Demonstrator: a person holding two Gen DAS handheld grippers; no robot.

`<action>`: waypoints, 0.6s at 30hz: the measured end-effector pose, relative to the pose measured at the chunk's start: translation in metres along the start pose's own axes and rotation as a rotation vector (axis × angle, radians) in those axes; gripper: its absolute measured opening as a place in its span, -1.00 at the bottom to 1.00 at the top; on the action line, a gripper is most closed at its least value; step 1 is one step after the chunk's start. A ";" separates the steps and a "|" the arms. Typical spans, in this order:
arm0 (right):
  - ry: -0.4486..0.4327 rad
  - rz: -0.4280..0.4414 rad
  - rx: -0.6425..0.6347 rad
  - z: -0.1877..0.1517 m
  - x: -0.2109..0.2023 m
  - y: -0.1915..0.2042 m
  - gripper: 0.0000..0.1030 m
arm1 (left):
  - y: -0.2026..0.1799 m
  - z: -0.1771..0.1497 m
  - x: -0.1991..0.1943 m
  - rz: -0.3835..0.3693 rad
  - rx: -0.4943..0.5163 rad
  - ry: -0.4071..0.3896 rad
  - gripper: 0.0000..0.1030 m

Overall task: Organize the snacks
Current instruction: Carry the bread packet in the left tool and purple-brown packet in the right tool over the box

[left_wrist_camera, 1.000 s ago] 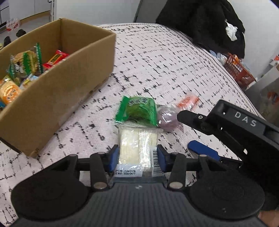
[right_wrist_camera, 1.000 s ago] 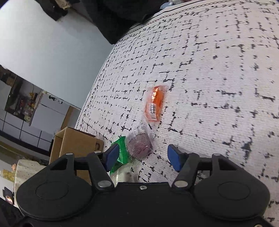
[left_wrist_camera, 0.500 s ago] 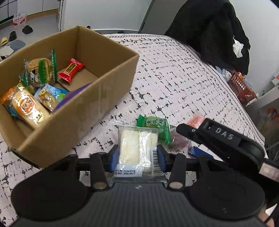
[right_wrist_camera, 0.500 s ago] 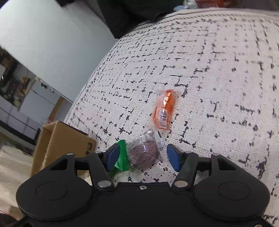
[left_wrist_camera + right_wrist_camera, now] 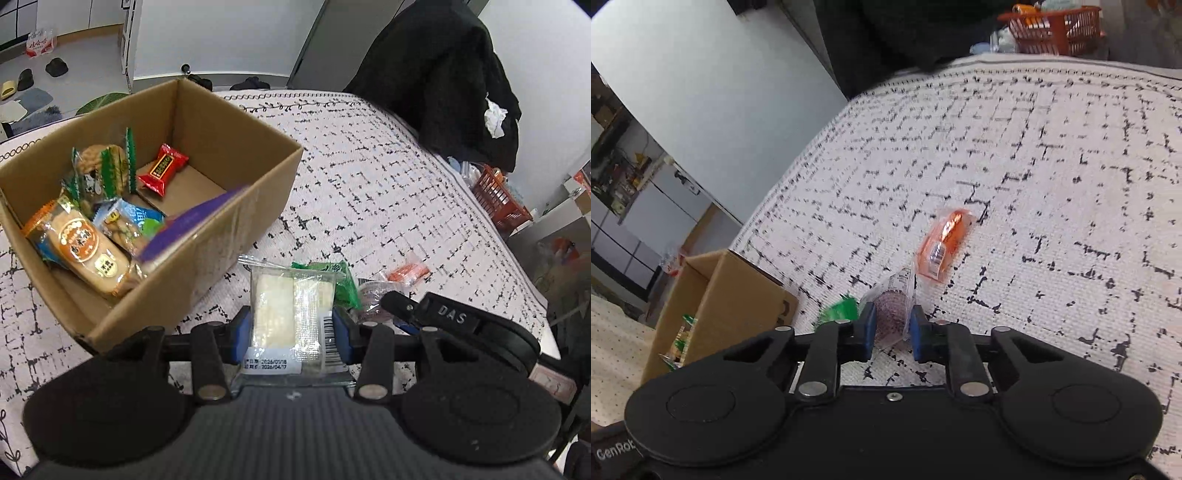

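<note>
The left gripper (image 5: 291,328) is pinching a clear-wrapped white snack packet (image 5: 291,310) by its two long sides, so the packet's long axis runs straight out along the fingers. The cardboard box (image 5: 236,218) lies ahead and to the left of that packet, its near wall just beside it. Judging from this, the coming move is a short carry up and leftward over that wall, and the left gripper is the nearer one to the box.

The right gripper (image 5: 891,332) is pressed in on a small purple snack in clear wrap (image 5: 891,314), which seems to sit on the patterned bed cover (image 5: 1052,184) or barely off it; I cannot tell which. On the side of the purple snack toward the box lies a green packet (image 5: 839,309); on its far side, away from the box, lies an orange packet (image 5: 942,243), well apart from the box.

The left wrist view shows inside the box: a red candy (image 5: 162,170), a round biscuit pack (image 5: 99,170), an orange-labelled pack (image 5: 81,247) and a purple wrapper (image 5: 188,229) leaning on the near wall, with bare floor at the far end. The right wrist view shows only the box's outside corner, yet gives the orange packet's full length, pointing away from the gripper.
</note>
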State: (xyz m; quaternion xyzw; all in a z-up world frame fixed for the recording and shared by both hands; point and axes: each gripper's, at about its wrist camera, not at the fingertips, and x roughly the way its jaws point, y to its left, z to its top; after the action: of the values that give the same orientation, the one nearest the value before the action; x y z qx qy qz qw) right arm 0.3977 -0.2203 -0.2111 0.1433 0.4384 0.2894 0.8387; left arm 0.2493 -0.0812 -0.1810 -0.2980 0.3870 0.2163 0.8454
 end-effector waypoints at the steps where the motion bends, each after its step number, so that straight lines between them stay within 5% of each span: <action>1: -0.010 -0.001 0.000 0.000 -0.004 0.001 -0.68 | 0.000 0.000 -0.003 -0.004 0.003 -0.003 -0.13; 18: -0.147 0.088 -0.047 0.000 -0.050 0.039 -0.72 | -0.003 0.016 -0.058 -0.061 0.052 -0.112 -0.13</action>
State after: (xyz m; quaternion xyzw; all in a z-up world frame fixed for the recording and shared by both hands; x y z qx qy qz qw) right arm 0.3610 -0.2198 -0.1593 0.1634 0.3621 0.3249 0.8582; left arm 0.2247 -0.0800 -0.1263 -0.2750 0.3353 0.1969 0.8793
